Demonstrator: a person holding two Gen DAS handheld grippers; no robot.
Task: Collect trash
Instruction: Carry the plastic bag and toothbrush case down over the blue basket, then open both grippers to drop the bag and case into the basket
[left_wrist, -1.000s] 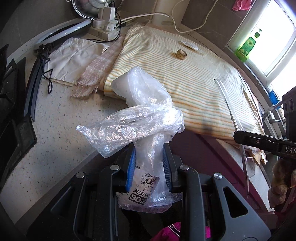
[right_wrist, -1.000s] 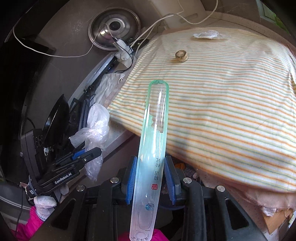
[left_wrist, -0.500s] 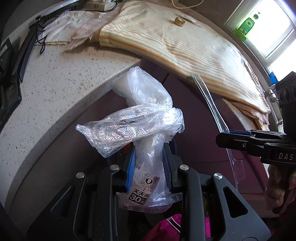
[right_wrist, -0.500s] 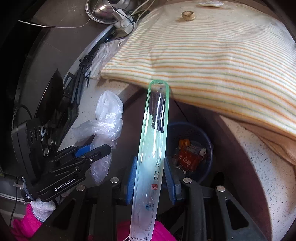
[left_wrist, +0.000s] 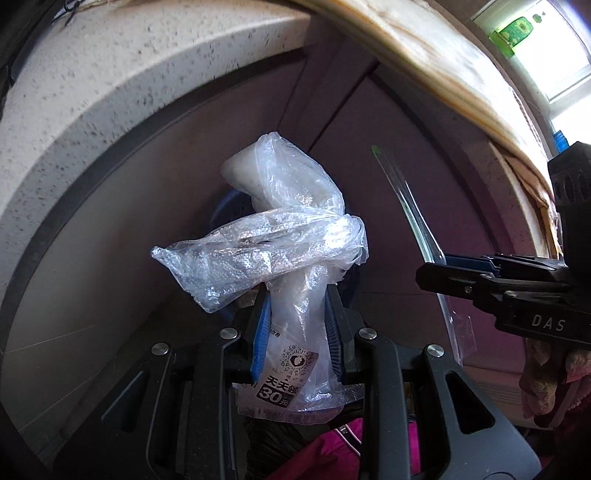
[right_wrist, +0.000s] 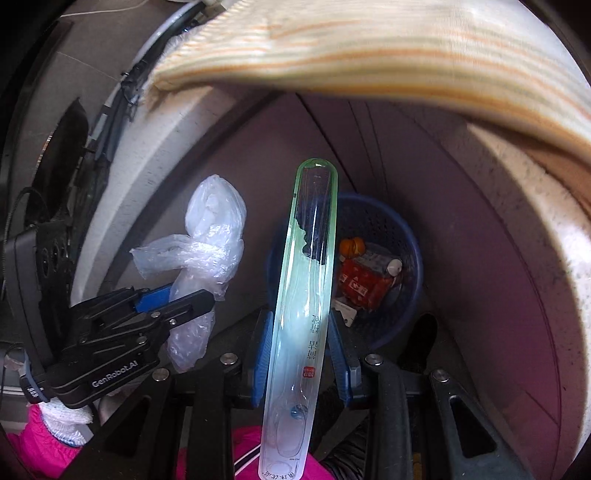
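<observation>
Speckled white counter curves over my view, with a striped cloth hanging over its edge and a dark purple cabinet front below it.

On the left, my left tool is squeezed tight on a knotted clear plastic bag. The blue pads press both sides of the bag's lower part, where a printed label shows. The knot and the puffy top stick up above the pads. A white glove and a pink sleeve show behind this tool in the right wrist view.

In the middle, I see my right tool gripping a long clear plastic package with a green rim. It stands up between the blue pads and reaches far past them. Part of its front is torn open.

Just behind that package, to the right, a blue basket sits low by the cabinet. Inside it lie a red carton and something small and orange. Both tools point down, and the bag and the package are held near the basket, not in it.
</observation>
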